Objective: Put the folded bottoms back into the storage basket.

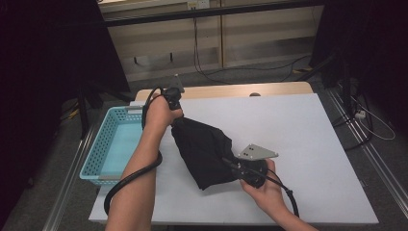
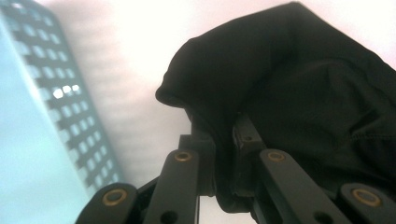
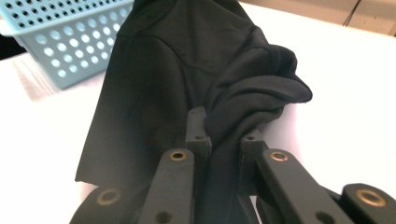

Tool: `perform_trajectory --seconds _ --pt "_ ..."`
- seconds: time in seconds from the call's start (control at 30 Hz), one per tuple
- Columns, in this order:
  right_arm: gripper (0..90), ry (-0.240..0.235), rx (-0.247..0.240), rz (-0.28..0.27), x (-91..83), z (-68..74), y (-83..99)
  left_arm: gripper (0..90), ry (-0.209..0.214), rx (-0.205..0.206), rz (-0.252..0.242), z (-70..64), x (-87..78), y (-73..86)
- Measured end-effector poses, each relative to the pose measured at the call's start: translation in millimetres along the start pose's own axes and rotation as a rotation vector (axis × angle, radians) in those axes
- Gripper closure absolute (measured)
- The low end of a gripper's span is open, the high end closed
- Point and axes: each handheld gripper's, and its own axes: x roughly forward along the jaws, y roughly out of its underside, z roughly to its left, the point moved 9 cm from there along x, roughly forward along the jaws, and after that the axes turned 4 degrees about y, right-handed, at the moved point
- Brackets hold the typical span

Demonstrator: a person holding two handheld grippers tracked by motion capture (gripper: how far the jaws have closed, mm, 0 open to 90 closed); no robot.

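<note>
Right gripper [image 1: 230, 162]: nearest the camera in the high view, at about 5 o'clock on the desk [image 1: 308, 139], held in the person's right hand [image 1: 263, 188], a grey three-cornered plate on top.
Right fingers [image 3: 198, 128]: clamped on a bunched fold of the black cloth [image 3: 187, 70], fabric pinched between them in the right gripper view.
Left gripper [image 1: 174, 115]: at about 10 o'clock on the desk, held in the left hand [image 1: 159, 113], cable looping down beside the forearm.
Left fingers [image 2: 245, 135]: closed on the cloth's upper edge; fabric fills the gap between them in the left gripper view.
Black cloth [image 1: 202, 149]: near the desk's middle, slightly toward 8 o'clock, stretched from the left gripper at 11 o'clock down to the right gripper at 5 o'clock, its lower part resting on the white surface.
Blue basket [image 1: 103, 149]: perforated, at 9 o'clock on the desk's edge, just beside the cloth, apart from it.
</note>
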Motion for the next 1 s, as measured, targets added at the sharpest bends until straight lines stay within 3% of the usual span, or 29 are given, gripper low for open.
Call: perform_trajectory --seconds 0.17,0.33,0.47,0.67,0.9,1.0 --pt "80.0 -0.016 -0.008 -0.025 -0.2 7.6 -11.6 82.6 -0.018 0.005 0.014 2.1 -17.1 -1.3" --pt "80.0 -0.02 0.01 -0.056 1.1 8.3 -22.9 82.6 -0.033 0.003 0.015 5.1 -29.1 -2.0" --pt "80.0 -0.015 -0.013 -0.075 1.5 9.2 -31.0 82.7 -0.037 0.005 0.008 6.9 -38.2 -1.9" --pt "80.1 -0.026 -0.003 -0.103 1.7 12.6 -39.8 82.6 -0.049 0.005 0.017 11.8 -50.9 -0.2" --pt "80.1 -0.046 -0.01 -0.131 1.4 20.6 -55.9 82.6 -0.072 0.003 -0.002 16.7 -74.9 -0.8" --pt "80.0 -0.052 -0.018 -0.144 1.1 25.8 -65.5 82.7 -0.06 -0.007 -0.01 19.6 -84.9 0.1"
